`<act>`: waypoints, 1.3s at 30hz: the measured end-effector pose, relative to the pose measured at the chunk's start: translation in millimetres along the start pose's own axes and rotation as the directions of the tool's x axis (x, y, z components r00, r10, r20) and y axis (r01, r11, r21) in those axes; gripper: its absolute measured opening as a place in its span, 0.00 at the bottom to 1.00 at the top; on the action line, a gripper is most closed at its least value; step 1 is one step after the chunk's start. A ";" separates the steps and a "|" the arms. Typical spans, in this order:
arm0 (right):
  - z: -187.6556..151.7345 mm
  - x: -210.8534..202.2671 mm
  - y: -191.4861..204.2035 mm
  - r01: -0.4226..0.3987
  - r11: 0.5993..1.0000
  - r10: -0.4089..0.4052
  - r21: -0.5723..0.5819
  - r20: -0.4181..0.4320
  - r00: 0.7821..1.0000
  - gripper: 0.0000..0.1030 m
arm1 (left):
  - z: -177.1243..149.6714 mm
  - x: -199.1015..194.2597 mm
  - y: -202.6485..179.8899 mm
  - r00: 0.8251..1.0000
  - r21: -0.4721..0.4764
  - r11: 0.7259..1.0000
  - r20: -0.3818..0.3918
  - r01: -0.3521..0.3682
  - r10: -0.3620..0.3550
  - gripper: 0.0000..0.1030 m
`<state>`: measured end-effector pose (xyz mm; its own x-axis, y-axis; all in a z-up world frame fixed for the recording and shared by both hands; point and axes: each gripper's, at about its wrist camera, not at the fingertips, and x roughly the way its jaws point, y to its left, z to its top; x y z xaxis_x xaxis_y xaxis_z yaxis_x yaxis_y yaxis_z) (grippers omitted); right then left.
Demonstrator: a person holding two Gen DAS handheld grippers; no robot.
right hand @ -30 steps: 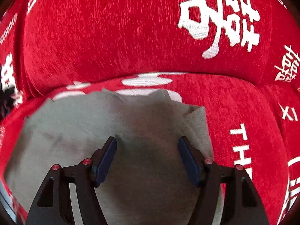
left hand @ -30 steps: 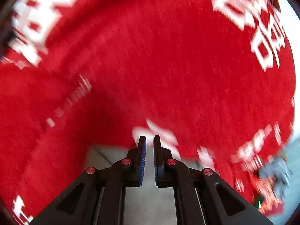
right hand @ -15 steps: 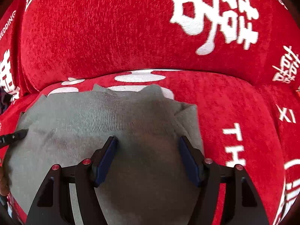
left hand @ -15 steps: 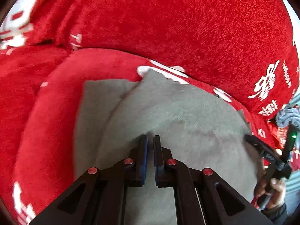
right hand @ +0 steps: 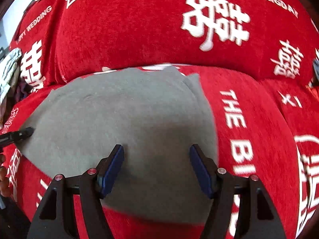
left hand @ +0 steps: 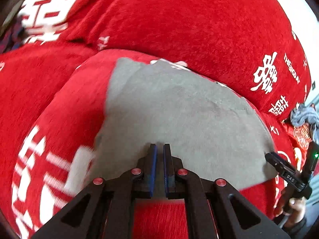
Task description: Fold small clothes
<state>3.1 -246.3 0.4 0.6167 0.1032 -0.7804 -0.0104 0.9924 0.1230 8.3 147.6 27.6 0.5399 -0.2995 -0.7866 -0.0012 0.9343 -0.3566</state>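
Observation:
A grey folded garment (left hand: pixel 179 119) lies flat on the red sofa seat; it also shows in the right wrist view (right hand: pixel 123 119). My left gripper (left hand: pixel 160 149) is shut with nothing between its pads, over the garment's near edge. My right gripper (right hand: pixel 156 151) is open and empty, held over the garment's near right part. The right gripper also shows at the garment's right edge in the left wrist view (left hand: pixel 279 165). The left gripper's tip shows at the garment's left edge in the right wrist view (right hand: pixel 22 133).
The red sofa cover (right hand: pixel 249 119) with white lettering spans seat and backrest (left hand: pixel 189 20). A blue-grey cloth pile (left hand: pixel 305 117) lies at the far right. Pale patterned cloth (right hand: pixel 8 65) lies at the far left.
The left gripper swung from the backrest down to the garment and pulled back to its near edge, staying shut. The right gripper drew back slightly, still open.

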 end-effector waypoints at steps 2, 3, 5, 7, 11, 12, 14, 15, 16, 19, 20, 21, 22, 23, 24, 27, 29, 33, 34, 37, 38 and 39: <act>-3.4 -10.6 -4.2 0.028 0.999 -0.028 0.025 -0.008 1.000 0.70 | -7.6 -15.6 9.9 1.000 -0.039 0.999 0.025 -0.002 0.003 0.07; -5.1 -16.7 -5.2 0.032 0.999 -0.032 0.037 -0.008 0.999 0.70 | -12.4 -20.9 16.7 1.000 -0.061 0.998 0.024 -0.005 0.007 0.07; -8.9 -26.0 -4.4 0.025 0.998 -0.026 0.051 0.009 1.000 0.70 | -20.8 -23.5 29.5 1.000 -0.101 0.995 0.011 0.005 -0.004 0.07; -11.2 -30.2 -0.1 0.009 0.999 -0.010 0.054 0.016 1.000 0.70 | -26.8 -20.8 45.4 0.998 -0.168 0.984 -0.002 0.059 -0.060 0.07; -16.7 -27.1 15.9 -0.024 0.999 0.024 0.040 -0.003 1.000 0.70 | -24.2 -6.4 62.7 0.985 -0.291 0.943 -0.018 0.161 -0.174 0.07; -17.0 -26.0 19.6 -0.028 0.999 0.028 0.035 -0.006 1.000 0.70 | -23.3 -5.9 66.3 0.981 -0.321 0.930 -0.006 0.180 -0.192 0.07; -20.5 -27.5 29.9 -0.047 0.999 0.047 0.019 -0.007 0.999 0.70 | -26.1 -6.7 73.1 0.974 -0.366 0.906 0.013 0.215 -0.225 0.07; -22.1 -28.6 33.8 -0.051 0.999 0.051 0.011 -0.007 0.999 0.70 | -29.6 -11.5 76.5 0.965 -0.383 0.889 0.027 0.250 -0.260 0.07; -23.8 -29.8 37.4 -0.054 0.999 0.054 0.003 -0.008 0.998 0.70 | -33.9 -22.5 77.0 0.955 -0.386 0.875 0.062 0.291 -0.290 0.07; -27.3 -31.8 44.8 -0.052 0.998 0.052 -0.022 -0.009 0.999 0.70 | -53.0 -100.4 67.1 0.881 -0.247 0.872 0.338 0.423 -0.331 0.07; -27.9 -31.4 46.7 -0.052 0.998 0.052 -0.027 -0.009 0.999 0.70 | -58.3 -118.0 61.6 0.875 -0.204 0.903 0.396 0.378 -0.277 0.34; -28.1 -30.5 48.2 -0.054 0.998 0.054 -0.027 -0.012 0.998 0.70 | -58.5 -124.1 54.2 0.902 -0.170 0.951 0.395 0.260 -0.176 0.74; -27.8 -28.5 50.6 -0.058 0.998 0.057 -0.026 -0.019 0.998 0.70 | -54.7 -116.7 52.0 0.927 -0.167 0.971 0.361 0.173 -0.103 0.95; -26.9 -26.4 53.6 -0.064 0.998 0.064 -0.024 -0.024 0.998 0.70 | -51.8 -107.6 51.8 0.939 -0.165 0.978 0.339 0.125 -0.062 0.99; -26.3 -26.1 56.2 -0.070 0.997 0.070 -0.023 -0.023 0.997 0.70 | -49.9 -91.3 53.6 0.950 -0.168 0.979 0.307 0.113 -0.057 0.99; -27.3 -31.1 67.5 -0.092 0.995 0.092 -0.044 -0.010 0.996 0.70 | -50.8 -70.6 59.5 0.946 -0.210 0.958 0.296 0.197 -0.130 0.99; -28.8 -33.4 74.3 -0.092 0.993 0.092 -0.079 -0.008 0.996 0.70 | -44.1 -48.0 54.9 0.964 -0.205 0.964 0.239 0.167 -0.116 0.99; -28.5 -30.6 74.3 -0.086 0.993 0.084 -0.076 -0.019 0.996 0.70 | -31.8 1.7 53.2 0.966 -0.232 0.940 0.124 0.252 -0.228 0.99; -28.6 -29.9 73.3 -0.085 0.994 0.084 -0.069 -0.021 0.996 0.70 | -30.3 13.5 53.5 0.959 -0.253 0.926 0.098 0.281 -0.265 0.99; -29.8 -28.3 72.5 -0.076 0.995 0.075 -0.070 -0.026 0.997 0.70 | -17.9 31.0 52.9 0.945 -0.271 0.906 0.132 0.324 -0.298 0.99; -30.0 -26.3 72.6 -0.072 0.995 0.070 -0.073 -0.033 0.997 0.70 | -13.4 37.9 55.6 0.940 -0.295 0.893 0.128 0.341 -0.317 0.99; -29.5 -24.5 72.5 -0.071 0.995 0.068 -0.074 -0.039 0.997 0.70 | -8.0 45.4 56.5 0.931 -0.316 0.876 0.146 0.363 -0.333 0.99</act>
<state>-36.0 -174.9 10.3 0.5833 0.1730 -0.7936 -0.1119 0.9849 0.1325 26.0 185.2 -32.3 0.6265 -0.5621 -0.5399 -0.0712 0.6486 -0.7578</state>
